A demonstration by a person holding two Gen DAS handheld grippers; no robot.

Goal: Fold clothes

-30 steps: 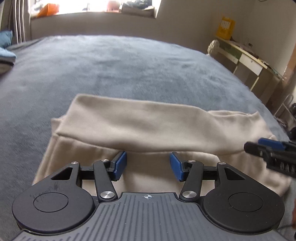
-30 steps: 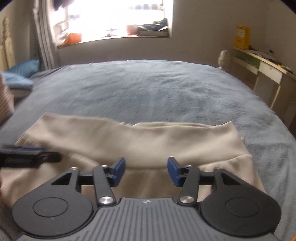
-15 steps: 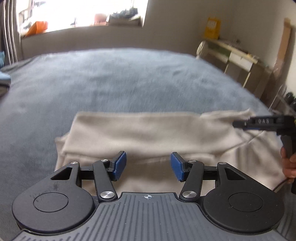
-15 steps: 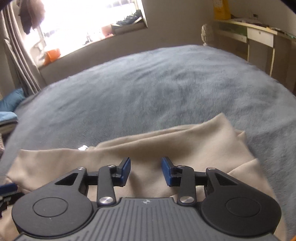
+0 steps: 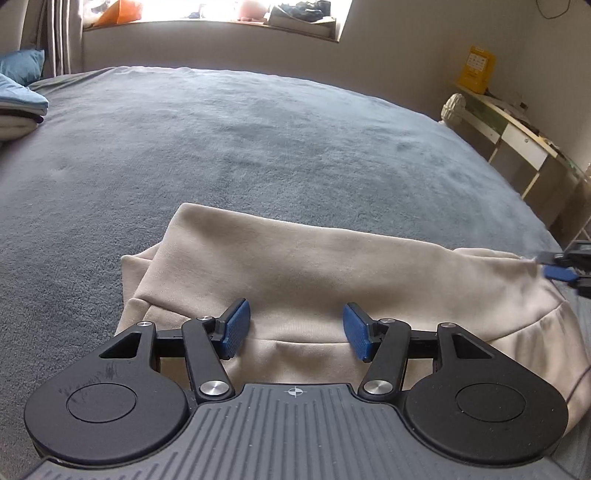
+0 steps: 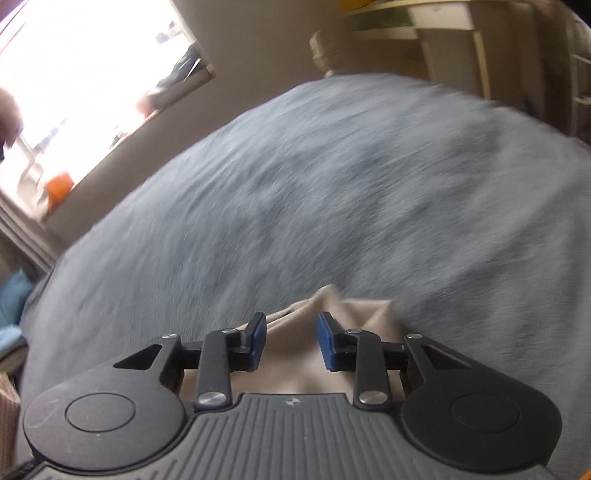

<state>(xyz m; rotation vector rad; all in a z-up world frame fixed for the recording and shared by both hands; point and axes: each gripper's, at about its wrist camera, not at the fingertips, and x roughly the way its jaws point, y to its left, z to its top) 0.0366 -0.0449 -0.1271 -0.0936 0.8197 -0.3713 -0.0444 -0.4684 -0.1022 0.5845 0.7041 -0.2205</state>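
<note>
A beige garment lies folded across the grey-blue bedspread. My left gripper hovers open over the garment's near edge, left of its middle, with bare cloth showing between the blue pads. My right gripper sits at the garment's far right corner and is rolled to one side. In the blurred right wrist view that corner pokes up between the right gripper's jaws. They are closing, with a gap still showing on both sides of the cloth.
A stack of folded blue and pale items rests at the bed's far left. A desk with a yellow box stands past the bed's right edge. A window sill runs behind the bed.
My right gripper has slid right along the garment to its right corner, rolled over, and narrowed its jaws. The left gripper has stayed over the near edge, open.
</note>
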